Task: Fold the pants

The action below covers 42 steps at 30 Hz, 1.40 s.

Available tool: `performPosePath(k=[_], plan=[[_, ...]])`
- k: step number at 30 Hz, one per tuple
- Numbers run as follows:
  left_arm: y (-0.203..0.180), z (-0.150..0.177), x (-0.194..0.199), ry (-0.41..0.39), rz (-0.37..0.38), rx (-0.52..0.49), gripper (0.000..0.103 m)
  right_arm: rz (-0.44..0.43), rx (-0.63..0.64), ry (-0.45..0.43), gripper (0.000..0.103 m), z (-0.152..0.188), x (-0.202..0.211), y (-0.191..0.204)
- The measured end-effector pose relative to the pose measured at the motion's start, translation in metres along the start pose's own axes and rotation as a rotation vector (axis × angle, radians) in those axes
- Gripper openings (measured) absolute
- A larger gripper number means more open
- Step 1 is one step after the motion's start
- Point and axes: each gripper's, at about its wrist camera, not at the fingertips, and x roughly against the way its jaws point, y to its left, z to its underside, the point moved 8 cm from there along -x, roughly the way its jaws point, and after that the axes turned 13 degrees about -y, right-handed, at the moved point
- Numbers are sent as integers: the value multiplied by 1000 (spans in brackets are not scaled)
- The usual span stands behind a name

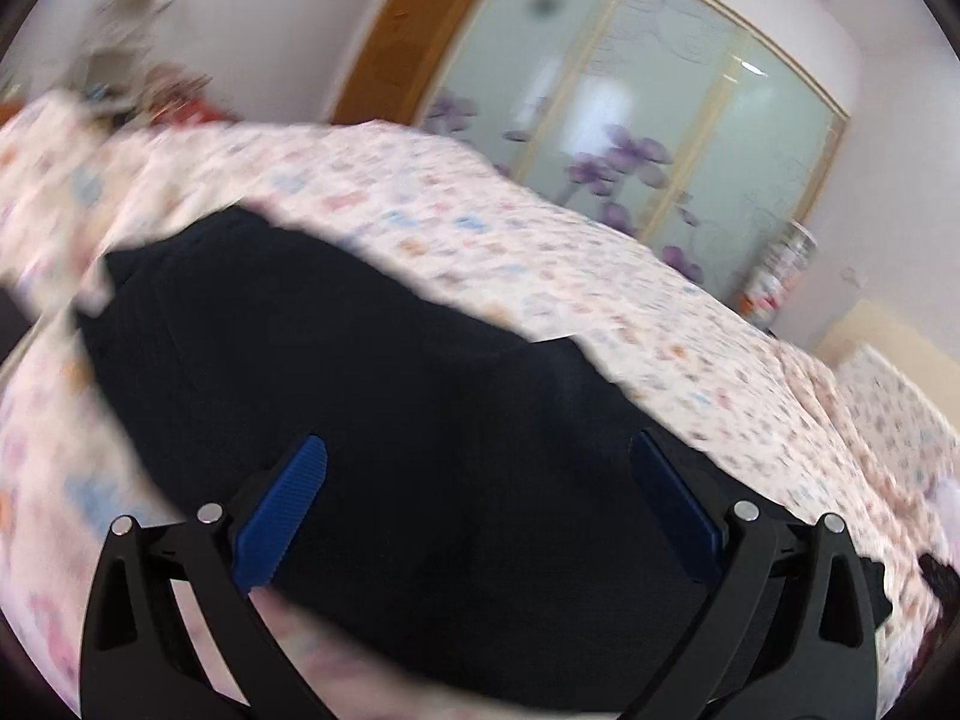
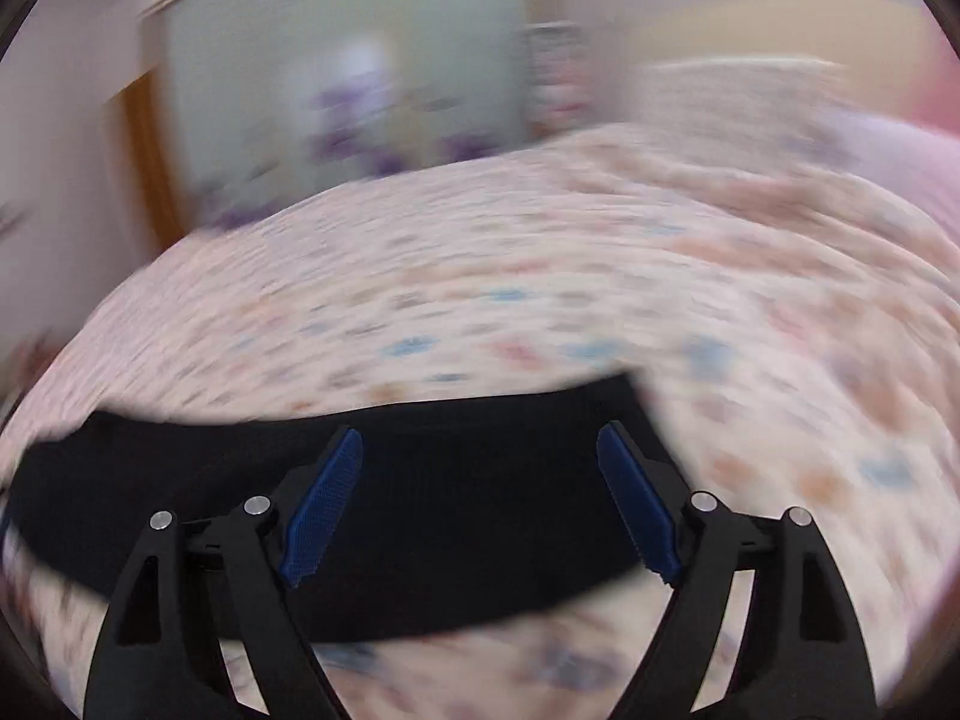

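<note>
Black, matte fabric was the pants (image 1: 372, 384), a big rounded dark lump spread on the bedspread (image 1: 540, 252), which was pale pink cotton-looking stuff with tiny blue and orange prints. Both views were pretty blurry. The left gripper (image 1: 480, 510) had its ribbed blue pads (image 1: 282, 516) spread wide, released, hanging over the pants with nothing pinched. The right gripper (image 2: 480, 504) was just as wide open over a flatter black band of the pants (image 2: 180, 480). At about 1 o'clock in the left view sat a frosted wardrobe (image 1: 648, 120) with purple flowers. No readable writing anywhere.
</note>
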Motion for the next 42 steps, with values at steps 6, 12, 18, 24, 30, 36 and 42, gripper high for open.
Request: performPosePath(k=[6, 12, 18, 24, 30, 36, 42], plan=[[-109, 6, -69, 288, 302, -238, 101, -330, 346, 213, 73, 19, -75, 77], [-153, 29, -124, 484, 378, -405, 100, -484, 530, 368, 72, 33, -113, 110], [-165, 68, -149, 683, 440, -454, 95, -540, 543, 598, 70, 70, -140, 106], [-165, 68, -165, 745, 455, -398, 93, -612, 476, 588, 10, 69, -132, 97], [-167, 65, -166, 791, 444, -406, 93, -612, 474, 548, 6, 68, -121, 91], [-159, 85, -165, 898, 341, -570, 83, -604, 467, 530, 6, 69, -118, 88], [-158, 106, -172, 935, 265, -689, 41, -602, 458, 520, 6, 69, -117, 85]])
